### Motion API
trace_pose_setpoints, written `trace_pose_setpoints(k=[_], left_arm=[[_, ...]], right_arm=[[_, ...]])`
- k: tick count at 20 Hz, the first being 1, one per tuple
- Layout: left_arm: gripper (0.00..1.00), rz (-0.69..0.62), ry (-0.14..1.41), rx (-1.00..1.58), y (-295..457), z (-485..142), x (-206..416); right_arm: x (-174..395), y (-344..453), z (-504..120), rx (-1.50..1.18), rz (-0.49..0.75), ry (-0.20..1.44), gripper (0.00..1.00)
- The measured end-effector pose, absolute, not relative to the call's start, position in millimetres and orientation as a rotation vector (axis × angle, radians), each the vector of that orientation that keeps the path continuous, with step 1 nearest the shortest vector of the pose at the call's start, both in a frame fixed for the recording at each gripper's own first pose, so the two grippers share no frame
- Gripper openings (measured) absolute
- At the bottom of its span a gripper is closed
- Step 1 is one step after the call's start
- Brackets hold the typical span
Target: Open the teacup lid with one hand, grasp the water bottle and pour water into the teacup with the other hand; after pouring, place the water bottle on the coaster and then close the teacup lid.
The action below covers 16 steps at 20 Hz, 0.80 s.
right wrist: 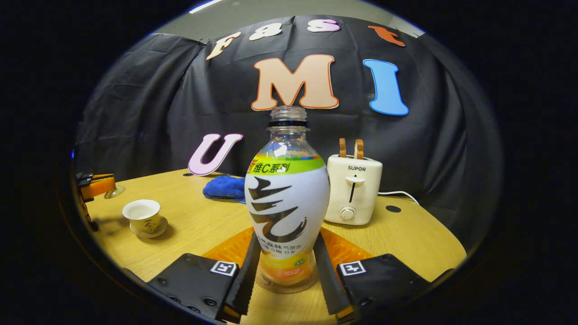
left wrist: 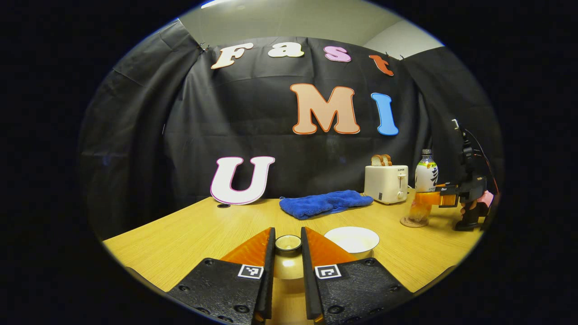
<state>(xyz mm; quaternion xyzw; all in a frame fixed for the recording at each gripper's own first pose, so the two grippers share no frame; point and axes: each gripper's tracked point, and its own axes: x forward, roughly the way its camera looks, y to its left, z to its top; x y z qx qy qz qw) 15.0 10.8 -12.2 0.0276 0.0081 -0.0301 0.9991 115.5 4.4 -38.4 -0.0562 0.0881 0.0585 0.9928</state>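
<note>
The water bottle (right wrist: pixel 287 198) stands upright on the coaster (left wrist: pixel 413 222), at two o'clock from my left gripper (left wrist: pixel 288 253). My right gripper (right wrist: pixel 286 266) brackets its base, seemingly pressing. The open teacup (right wrist: pixel 143 215) waits at nine o'clock. My left gripper is narrowed on the teacup lid (left wrist: pixel 288 243), lifted clear, I judge, ready for closing.
</note>
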Motion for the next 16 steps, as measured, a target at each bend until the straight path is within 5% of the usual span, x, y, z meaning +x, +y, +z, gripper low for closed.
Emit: trace_pose_setpoints(k=[6, 7, 9, 11, 13, 15, 16], left_arm=[[0.27, -0.06, 0.015, 0.055, 11, -12, 15], [0.27, -0.06, 0.016, 0.055, 11, -12, 15], [0.27, -0.06, 0.016, 0.055, 11, -12, 15], [0.27, -0.06, 0.016, 0.055, 11, -12, 16], [0.27, -0.06, 0.016, 0.055, 11, -12, 15], [0.27, -0.06, 0.016, 0.055, 10, -13, 16], [0.27, -0.06, 0.016, 0.055, 11, -13, 16]], right_arm=[[110, 2, -37, -0.071, 0.116, 0.15, 0.7], [109, 0, -37, -0.066, 0.113, 0.149, 0.83], [105, -1, -42, -0.059, 0.109, 0.155, 0.8], [101, -3, -39, -0.039, 0.11, 0.141, 0.94], [101, -5, -35, -0.035, 0.11, 0.131, 0.86], [91, -5, -36, -0.031, 0.105, 0.12, 0.93], [87, -6, -35, -0.029, 0.1, 0.115, 0.85]])
